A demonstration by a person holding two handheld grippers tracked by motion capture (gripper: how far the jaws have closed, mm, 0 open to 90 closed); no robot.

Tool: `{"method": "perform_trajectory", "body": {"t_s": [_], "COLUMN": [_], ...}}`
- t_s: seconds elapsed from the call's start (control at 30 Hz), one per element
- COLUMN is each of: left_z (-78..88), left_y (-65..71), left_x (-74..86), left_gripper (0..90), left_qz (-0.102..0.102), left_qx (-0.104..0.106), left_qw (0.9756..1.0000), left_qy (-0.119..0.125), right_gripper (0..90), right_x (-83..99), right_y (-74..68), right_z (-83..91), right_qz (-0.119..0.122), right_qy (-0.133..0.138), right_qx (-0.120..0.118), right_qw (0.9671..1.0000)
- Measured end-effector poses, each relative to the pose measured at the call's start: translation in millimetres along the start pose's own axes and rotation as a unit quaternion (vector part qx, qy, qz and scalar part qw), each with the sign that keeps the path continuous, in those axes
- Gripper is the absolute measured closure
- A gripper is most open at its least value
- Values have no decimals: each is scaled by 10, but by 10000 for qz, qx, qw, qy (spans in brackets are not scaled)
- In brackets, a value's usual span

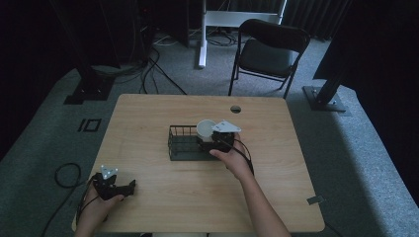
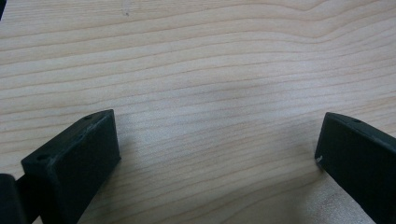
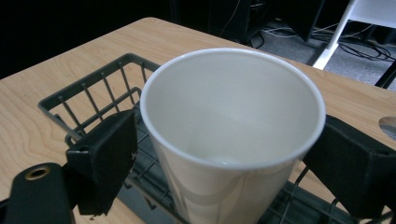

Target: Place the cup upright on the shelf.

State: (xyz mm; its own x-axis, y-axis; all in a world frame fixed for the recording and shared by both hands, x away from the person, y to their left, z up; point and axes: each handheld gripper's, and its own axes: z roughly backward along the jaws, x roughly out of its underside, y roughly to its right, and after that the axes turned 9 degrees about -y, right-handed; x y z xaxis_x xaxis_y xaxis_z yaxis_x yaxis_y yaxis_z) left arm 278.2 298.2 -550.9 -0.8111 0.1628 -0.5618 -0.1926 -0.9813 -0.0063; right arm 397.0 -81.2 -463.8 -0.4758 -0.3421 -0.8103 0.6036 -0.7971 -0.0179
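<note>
A white paper cup stands upright at the right end of a black wire basket in the middle of the table. My right gripper is shut on the cup. In the right gripper view the empty cup sits between both jaws, pressed on each side, with the basket under and behind it. Whether the cup's base rests on the basket floor is hidden. My left gripper lies at the table's front left corner, open, with bare wood between its jaws.
The wooden table has a round cable hole near its far edge. A black folding chair stands beyond the table. A cable loop lies on the floor at the left.
</note>
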Motion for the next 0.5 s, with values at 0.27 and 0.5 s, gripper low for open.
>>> {"method": "perform_trajectory", "body": {"t_s": [0.27, 0.5], "left_z": [0, 0], "left_y": [0, 0], "left_x": [0, 0], "left_gripper": [0, 0], "left_qz": [0, 1], "left_qx": [0, 0], "left_qw": [10000, 10000], "left_qy": [0, 0], "right_gripper": [116, 116], "right_x": [46, 120], "right_y": [27, 55], "right_z": [95, 172], "right_qz": [7, 22], "right_qy": [29, 34], "right_qx": [-31, -30], "right_qw": [10000, 10000]}}
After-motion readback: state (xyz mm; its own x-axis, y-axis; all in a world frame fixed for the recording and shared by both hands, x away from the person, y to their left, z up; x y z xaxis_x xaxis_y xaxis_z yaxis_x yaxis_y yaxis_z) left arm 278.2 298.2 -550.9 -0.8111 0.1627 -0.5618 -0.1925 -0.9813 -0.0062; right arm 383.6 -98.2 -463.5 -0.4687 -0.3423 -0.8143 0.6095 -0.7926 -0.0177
